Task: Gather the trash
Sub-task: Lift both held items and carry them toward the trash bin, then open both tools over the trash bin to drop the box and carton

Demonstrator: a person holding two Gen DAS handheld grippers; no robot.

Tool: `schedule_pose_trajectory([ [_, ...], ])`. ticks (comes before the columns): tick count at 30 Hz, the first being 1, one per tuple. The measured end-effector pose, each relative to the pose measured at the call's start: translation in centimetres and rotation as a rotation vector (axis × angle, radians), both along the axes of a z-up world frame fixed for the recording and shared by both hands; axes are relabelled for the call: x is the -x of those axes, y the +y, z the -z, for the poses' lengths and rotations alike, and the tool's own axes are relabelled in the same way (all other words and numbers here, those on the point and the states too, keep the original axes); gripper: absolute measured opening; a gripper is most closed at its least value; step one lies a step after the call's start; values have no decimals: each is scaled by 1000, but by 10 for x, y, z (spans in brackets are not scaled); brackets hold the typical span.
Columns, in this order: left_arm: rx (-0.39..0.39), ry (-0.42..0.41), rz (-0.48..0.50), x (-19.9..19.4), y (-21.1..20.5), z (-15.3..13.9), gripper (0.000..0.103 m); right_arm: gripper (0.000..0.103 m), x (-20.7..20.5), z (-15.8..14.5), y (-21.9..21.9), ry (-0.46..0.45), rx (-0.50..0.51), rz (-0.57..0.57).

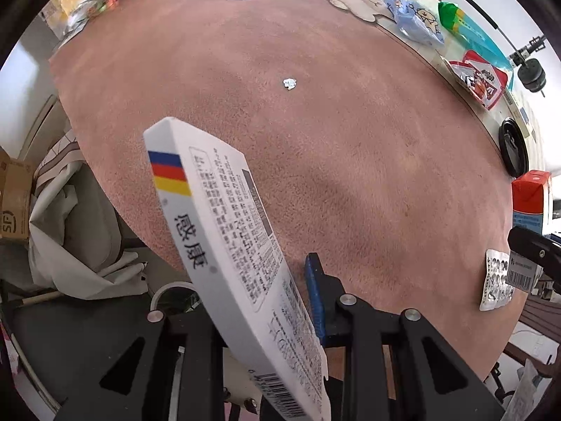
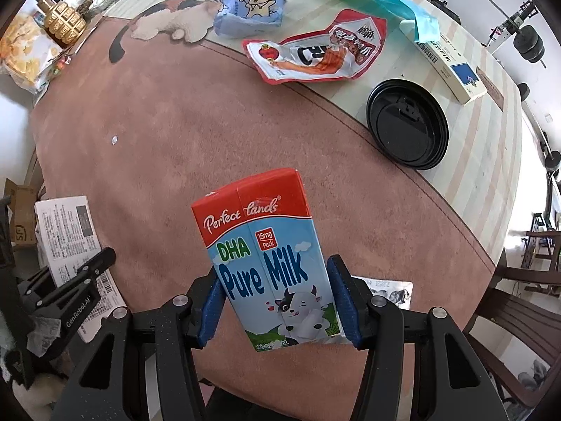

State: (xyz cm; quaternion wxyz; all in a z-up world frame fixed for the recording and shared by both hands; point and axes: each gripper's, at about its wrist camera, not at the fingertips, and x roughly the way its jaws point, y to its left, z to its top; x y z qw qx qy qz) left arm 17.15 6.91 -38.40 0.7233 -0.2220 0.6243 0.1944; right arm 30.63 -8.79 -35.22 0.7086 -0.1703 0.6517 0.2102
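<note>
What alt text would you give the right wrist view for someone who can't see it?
The right gripper holds a blue and red Pure Milk carton above a pink tabletop. Beyond it lie a black cup lid, a red snack wrapper and a blue pouch.

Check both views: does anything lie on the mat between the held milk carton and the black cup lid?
Nothing visible does. The right tool grips the milk carton, and only bare pink mat shows between it and the black lid. The blister pack lies nearer the table's edge, off that path.
</note>
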Motion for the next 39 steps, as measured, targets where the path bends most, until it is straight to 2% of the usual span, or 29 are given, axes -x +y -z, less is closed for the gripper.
schedule_pose_trajectory([
  [3, 7, 6, -18, -3, -4, -4, 22, 58, -4, -2, -6, 5, -7, 6],
  [6, 33, 27, -68, -1, -3, -4, 8, 58, -11, -5, -13, 5, -16, 20],
  [8, 80, 21, -114, 0, -3, -8, 8, 58, -14, -10, -18, 1, -22, 25],
  [11, 96, -11, -119, -4, -8, -20, 8, 58, -22, -17, -28, -1, -43, 49],
  [14, 93, -39, -118, -11, -11, -34, 8, 58, -30, -24, -41, 1, -61, 69],
  [20, 55, -128, -138, -7, -14, -81, 8, 58, -27, -42, -44, 12, -98, 52],
  [24, 14, -177, -199, 29, 0, -106, 8, 58, 1, -54, -27, 21, -120, -23],
  [28, -6, -185, -294, 88, 23, -109, 8, 58, 47, -52, 7, 64, -141, -124],
  [31, 1, -164, -396, 147, 46, -94, 8, 58, 98, -40, 42, 111, -155, -245],
  [32, 12, -149, -453, 177, 56, -81, 8, 58, 117, -33, 54, 128, -159, -284],
  [34, 28, -126, -518, 213, 67, -59, 8, 58, 158, -10, 82, 163, -151, -369],
  [35, 48, -104, -572, 242, 77, -36, 8, 58, 178, 5, 95, 189, -147, -407],
  [37, 77, -70, -633, 276, 89, 0, 9, 58, 219, 47, 121, 228, -127, -481],
  [39, 114, -36, -691, 312, 103, 50, 9, 58, 253, 97, 142, 268, -103, -536],
])
